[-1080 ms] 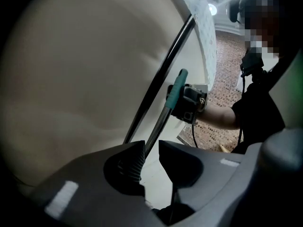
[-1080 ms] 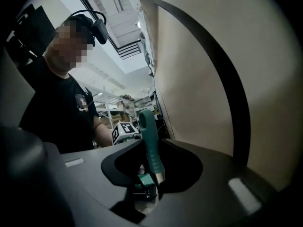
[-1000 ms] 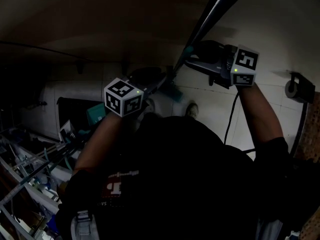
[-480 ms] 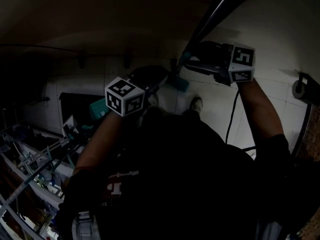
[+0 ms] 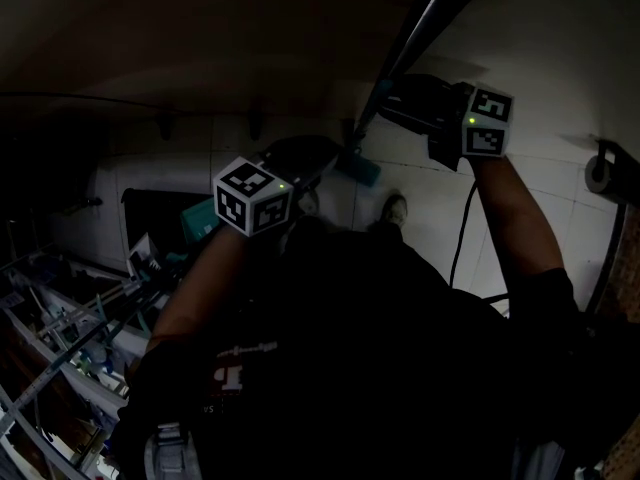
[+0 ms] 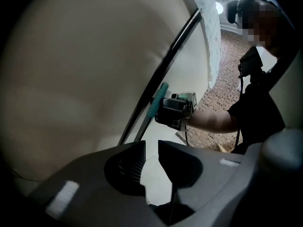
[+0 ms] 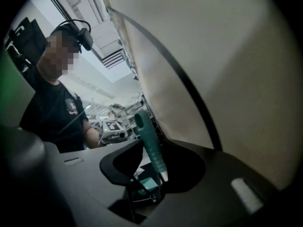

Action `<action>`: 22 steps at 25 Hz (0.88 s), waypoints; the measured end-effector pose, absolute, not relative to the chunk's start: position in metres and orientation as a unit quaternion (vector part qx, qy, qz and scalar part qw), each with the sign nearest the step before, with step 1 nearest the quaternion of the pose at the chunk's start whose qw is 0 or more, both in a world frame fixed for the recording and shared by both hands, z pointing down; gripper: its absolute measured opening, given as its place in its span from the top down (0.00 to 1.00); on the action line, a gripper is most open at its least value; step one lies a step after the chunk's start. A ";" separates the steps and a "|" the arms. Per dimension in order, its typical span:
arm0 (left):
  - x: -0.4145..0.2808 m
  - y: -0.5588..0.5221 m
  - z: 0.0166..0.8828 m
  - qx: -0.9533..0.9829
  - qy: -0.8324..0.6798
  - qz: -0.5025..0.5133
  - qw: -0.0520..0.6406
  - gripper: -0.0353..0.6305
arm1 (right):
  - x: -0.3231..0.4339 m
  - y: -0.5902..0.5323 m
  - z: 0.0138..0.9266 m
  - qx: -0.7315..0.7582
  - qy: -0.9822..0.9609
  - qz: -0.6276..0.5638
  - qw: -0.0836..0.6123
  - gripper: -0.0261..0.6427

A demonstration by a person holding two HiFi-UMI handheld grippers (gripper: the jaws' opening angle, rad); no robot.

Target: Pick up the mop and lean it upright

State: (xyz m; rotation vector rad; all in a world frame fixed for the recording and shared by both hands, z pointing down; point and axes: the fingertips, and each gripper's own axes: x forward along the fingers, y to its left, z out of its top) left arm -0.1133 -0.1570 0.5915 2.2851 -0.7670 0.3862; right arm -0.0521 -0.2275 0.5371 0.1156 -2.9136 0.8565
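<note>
- Pale beige wall (image 6: 85,70): fills the background of both gripper views, and the mop's pole lies along it.
- Long dark mop pole (image 5: 422,26): runs steeply from near the head camera down towards the feet, close to upright. We judge the leaning step all but done, with the release in hand.
- The right hand-held gripper (image 7: 153,144): its jaws are parted fairly wide and have just been opening. The lever handle stands loose between them, not clamped. Next move, as we read it: draw this gripper straight back off the handle without nudging the pole sideways.
- The left hand-held gripper (image 6: 151,148): beside the pole, on the foot side of the right one. Its jaws are a narrow gap apart with nothing between them. It should hover near enough to catch a slide.
- Teal block-shaped mop head (image 5: 358,168): at the pole's foot on pale tiles (image 5: 420,183), near a shoe (image 5: 395,208).
- Teal ribbed lever handle (image 7: 144,126): plastic, with a pale ferrule at its lower end.
- Thin dark rod (image 6: 144,128): runs down just beside the pole.
</note>
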 end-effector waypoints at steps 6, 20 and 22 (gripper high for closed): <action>-0.114 -0.154 0.586 0.880 -0.297 0.147 0.340 0.82 | -0.029 -0.264 0.547 0.167 -0.934 0.316 0.023 0.73; -0.110 -0.138 0.579 0.883 -0.295 0.140 0.337 0.83 | -0.005 -0.272 0.574 0.307 -0.885 0.342 0.081 0.68; -0.110 -0.137 0.578 0.884 -0.296 0.138 0.336 0.83 | 0.000 -0.272 0.572 0.317 -0.881 0.344 0.075 0.69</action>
